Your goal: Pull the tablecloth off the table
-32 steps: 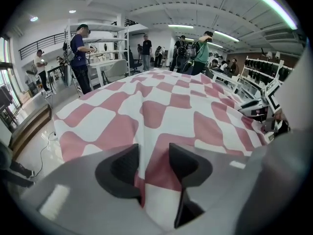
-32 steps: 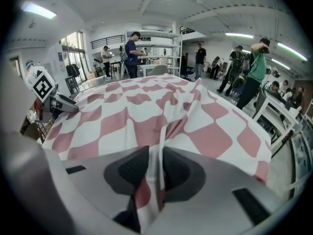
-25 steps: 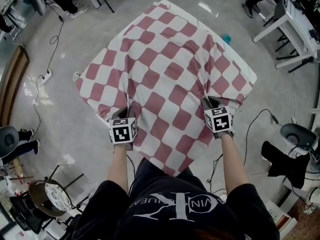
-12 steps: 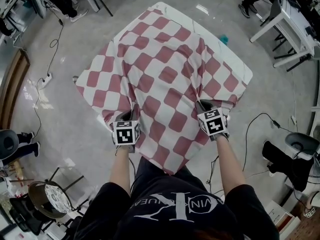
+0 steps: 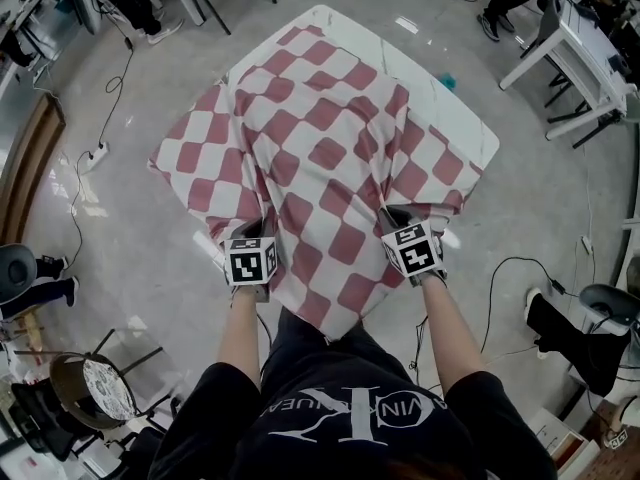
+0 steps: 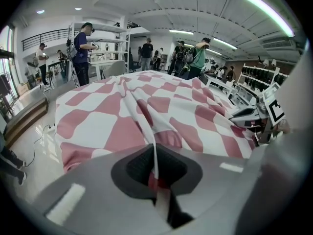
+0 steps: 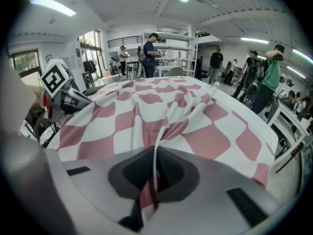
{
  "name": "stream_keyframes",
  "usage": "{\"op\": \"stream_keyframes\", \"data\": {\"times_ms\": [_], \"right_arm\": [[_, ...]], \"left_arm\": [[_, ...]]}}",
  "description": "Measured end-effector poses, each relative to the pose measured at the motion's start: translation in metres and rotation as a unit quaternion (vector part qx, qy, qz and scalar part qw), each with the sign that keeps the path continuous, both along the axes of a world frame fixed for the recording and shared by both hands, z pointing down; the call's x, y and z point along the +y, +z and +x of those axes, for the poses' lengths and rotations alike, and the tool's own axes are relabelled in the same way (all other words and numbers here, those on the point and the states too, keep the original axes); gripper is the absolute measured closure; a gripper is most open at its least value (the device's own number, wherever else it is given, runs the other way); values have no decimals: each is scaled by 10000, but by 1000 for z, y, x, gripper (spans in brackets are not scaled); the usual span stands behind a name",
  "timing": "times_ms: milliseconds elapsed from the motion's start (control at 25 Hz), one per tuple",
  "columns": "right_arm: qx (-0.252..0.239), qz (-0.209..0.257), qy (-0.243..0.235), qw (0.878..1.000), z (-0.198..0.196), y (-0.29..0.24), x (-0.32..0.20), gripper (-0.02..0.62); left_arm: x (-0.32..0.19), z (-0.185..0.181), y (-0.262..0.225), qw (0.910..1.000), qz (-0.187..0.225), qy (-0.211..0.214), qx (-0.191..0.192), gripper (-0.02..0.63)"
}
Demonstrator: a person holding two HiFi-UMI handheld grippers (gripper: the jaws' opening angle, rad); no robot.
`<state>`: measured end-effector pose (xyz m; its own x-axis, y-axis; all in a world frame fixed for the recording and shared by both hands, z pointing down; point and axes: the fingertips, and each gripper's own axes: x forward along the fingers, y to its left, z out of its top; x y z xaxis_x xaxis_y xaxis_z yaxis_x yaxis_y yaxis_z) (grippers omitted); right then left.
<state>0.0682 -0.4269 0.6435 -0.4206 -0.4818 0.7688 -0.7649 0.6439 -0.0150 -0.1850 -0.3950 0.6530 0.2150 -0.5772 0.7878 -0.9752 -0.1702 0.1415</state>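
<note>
Red-and-white checked tablecloth (image 5: 320, 138) covered the white tabletop (image 5: 380, 33), with a bare strip toward 1 o'clock. Left hand-held gripper (image 5: 255, 230) at 7 o'clock and right hand-held gripper (image 5: 393, 213) at 5 o'clock each clenched a bunched fold of it. Black shirt (image 5: 340, 418) print was upside down and not fully legible.

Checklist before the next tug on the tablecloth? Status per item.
1. Left gripper shut on a fold of the tablecloth: ok.
2. Right gripper shut on a fold: ok.
3. Both grips on the near side, roughly level with each other: ok.
4. Nothing standing on the tablecloth: ok.
5. Far corner of the table already bare: ok.
6. Room behind the person to step back: cannot tell.
</note>
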Motion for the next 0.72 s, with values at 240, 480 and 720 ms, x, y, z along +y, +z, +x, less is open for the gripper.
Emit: {"op": "stream_keyframes", "data": {"times_ms": [240, 480, 720], "right_arm": [[-26, -17, -90, 10000, 3, -2, 6, 571], [-67, -10, -69, 10000, 2, -8, 8, 571], [-90, 58, -67, 9999, -1, -8, 33, 572]], "left_arm": [[7, 8, -3, 9999, 27, -107, 97, 586], [6, 12, -8, 9997, 1, -102, 225, 586], [26, 15, -9, 9984, 156, -207, 502, 588]]}}
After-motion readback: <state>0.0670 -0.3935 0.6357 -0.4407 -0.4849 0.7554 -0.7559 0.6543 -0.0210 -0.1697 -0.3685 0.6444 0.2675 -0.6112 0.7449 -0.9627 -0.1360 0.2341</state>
